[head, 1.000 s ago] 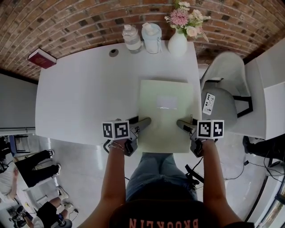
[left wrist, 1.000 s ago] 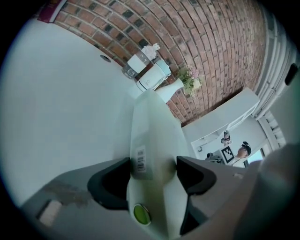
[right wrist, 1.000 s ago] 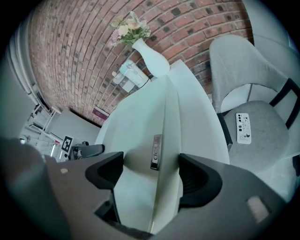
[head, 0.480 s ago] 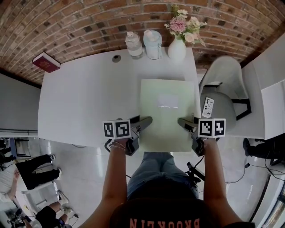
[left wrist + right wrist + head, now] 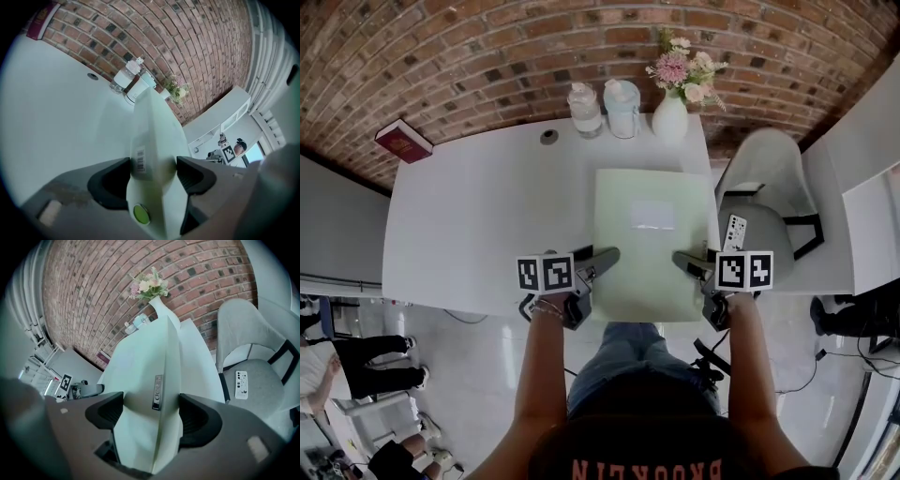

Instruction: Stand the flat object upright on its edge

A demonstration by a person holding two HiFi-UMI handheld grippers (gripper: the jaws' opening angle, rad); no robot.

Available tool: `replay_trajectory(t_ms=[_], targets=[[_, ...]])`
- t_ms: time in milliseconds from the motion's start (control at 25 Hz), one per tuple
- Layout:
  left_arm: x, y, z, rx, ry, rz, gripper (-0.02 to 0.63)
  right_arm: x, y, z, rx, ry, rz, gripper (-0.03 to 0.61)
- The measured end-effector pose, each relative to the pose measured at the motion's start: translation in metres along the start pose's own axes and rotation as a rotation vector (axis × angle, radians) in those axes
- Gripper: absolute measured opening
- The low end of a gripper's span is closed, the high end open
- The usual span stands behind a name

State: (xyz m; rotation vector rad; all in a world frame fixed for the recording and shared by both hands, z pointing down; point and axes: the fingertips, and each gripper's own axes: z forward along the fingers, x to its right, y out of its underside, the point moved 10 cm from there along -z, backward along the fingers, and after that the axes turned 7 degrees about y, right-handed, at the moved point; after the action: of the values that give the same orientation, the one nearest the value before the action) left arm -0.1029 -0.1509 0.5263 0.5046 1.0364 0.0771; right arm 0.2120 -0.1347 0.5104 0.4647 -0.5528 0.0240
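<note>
A pale green flat box lies lengthwise on the right part of the white table, its near end past the table's front edge. My left gripper is shut on the box's left edge near that end, and my right gripper is shut on its right edge. In the left gripper view the box, with a barcode label on its edge, fills the gap between the jaws of the left gripper. In the right gripper view the box's edge sits clamped in the right gripper.
Two clear containers and a white vase of flowers stand at the table's far edge by the brick wall. A red book lies at the far left corner. A grey chair with a remote stands on the right.
Both grippers have risen a little with the box's near end still clamped between them. Their grip is the same.
</note>
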Motion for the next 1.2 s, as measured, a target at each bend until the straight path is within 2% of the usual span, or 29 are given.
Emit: replay_trajectory(t_ms=[720,1200], targets=[[0.028,-0.037,-0.013,0.074,0.035,0.094,0.321,-0.026,-0.034,-0.026,0.134,0.0,-0.072,0.376],[0.042,-0.073,-0.027,0.151,0.049,0.205,0.321,-0.048,-0.064,-0.033,0.274,-0.031,-0.154,0.376]])
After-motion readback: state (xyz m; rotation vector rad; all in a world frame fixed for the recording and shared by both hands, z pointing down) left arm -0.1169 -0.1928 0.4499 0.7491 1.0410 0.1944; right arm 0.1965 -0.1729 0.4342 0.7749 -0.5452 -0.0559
